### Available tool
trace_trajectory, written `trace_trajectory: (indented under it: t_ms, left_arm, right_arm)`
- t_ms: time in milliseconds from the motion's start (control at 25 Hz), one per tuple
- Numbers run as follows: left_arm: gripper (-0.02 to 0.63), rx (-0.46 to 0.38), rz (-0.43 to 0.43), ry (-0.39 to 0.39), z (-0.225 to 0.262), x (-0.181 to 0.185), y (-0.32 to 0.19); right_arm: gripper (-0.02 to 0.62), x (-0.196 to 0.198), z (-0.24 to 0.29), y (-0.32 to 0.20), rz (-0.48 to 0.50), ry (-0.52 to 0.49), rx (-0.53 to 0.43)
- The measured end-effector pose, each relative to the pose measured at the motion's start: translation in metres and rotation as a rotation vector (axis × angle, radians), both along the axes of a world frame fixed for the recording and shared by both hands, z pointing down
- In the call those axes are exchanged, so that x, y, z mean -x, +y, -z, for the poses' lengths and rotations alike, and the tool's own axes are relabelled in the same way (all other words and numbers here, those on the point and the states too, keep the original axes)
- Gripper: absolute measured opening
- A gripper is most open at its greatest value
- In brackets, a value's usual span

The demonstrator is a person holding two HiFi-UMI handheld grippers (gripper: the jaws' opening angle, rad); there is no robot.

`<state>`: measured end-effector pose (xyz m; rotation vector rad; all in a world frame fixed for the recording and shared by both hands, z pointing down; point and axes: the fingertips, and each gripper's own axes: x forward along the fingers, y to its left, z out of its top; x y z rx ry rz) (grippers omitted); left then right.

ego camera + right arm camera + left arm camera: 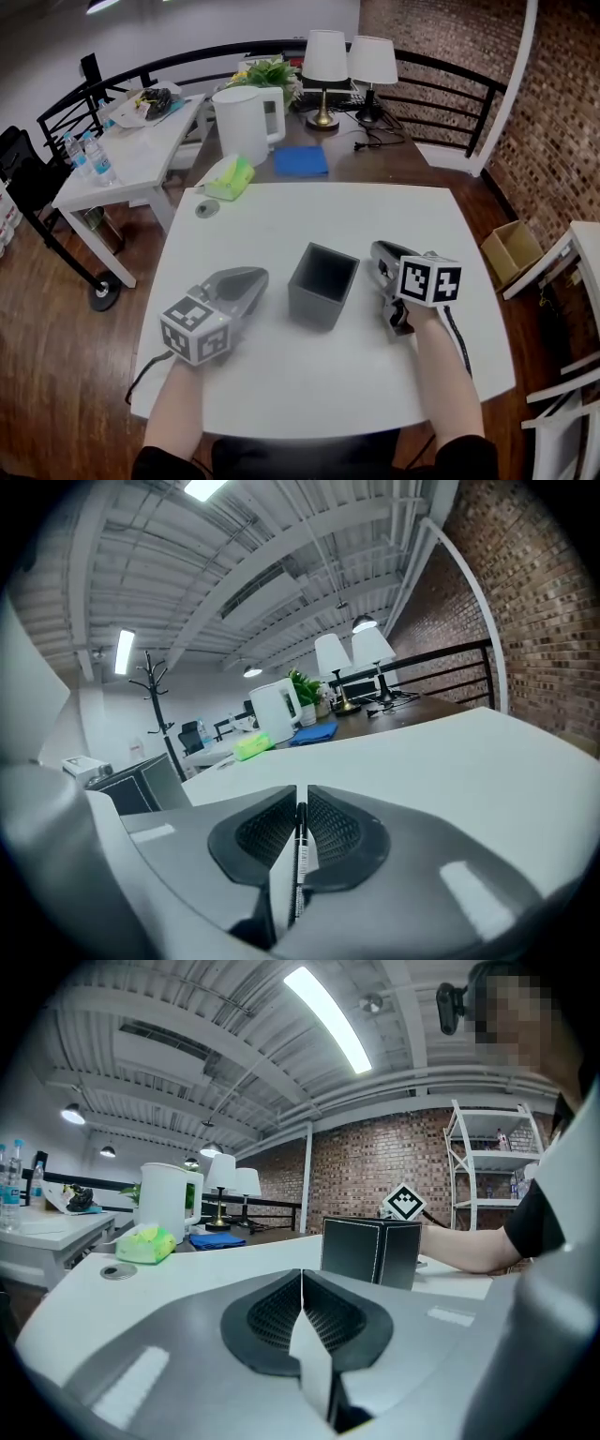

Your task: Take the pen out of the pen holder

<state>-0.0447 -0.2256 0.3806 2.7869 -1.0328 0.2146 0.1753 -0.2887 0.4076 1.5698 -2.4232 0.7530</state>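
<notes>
The right gripper (381, 253), just right of the square black stitched-edge pen holder (314, 307), has its ribbed dark pads nearly together on a slim black pen (299, 847). The left gripper (255, 277) is closed and empty. The smooth white table (281, 220) lies bare ahead.

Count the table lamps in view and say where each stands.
2. Both stand on the dark desk beyond the white table: the brass-based lamp on the left, the black-based lamp close beside it on the right. No others show; none seems hidden.

Bright ceiling strip light (328, 1016), soft shadows — fisheye edges, dark corners
</notes>
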Motion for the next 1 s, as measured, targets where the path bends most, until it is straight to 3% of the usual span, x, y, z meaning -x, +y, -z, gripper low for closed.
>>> trace_trajectory:
  t_ms: [240, 520, 720, 1000]
  left_arm:
    - [0.005, 0.003, -0.002, 0.001, 0.0, 0.0, 0.001]
    - [0.005, 0.001, -0.001, 0.002, 0.0, -0.001, 0.0]
    - [0.005, 0.003, 0.0, 0.0, -0.001, 0.0, 0.001]
    - [0.005, 0.021, 0.007, -0.011, -0.003, -0.009, -0.006]
  right_arm:
    - [0.097, 0.002, 0.006, -0.001, 0.012, 0.011, -0.051]
    - [0.088, -0.006, 0.024, 0.009, 0.064, -0.024, -0.121]
    - [0.043, -0.042, 0.035, 0.025, 0.022, 0.1, -0.216]
    - [0.014, -0.075, 0.034, 0.034, -0.025, 0.158, -0.295]
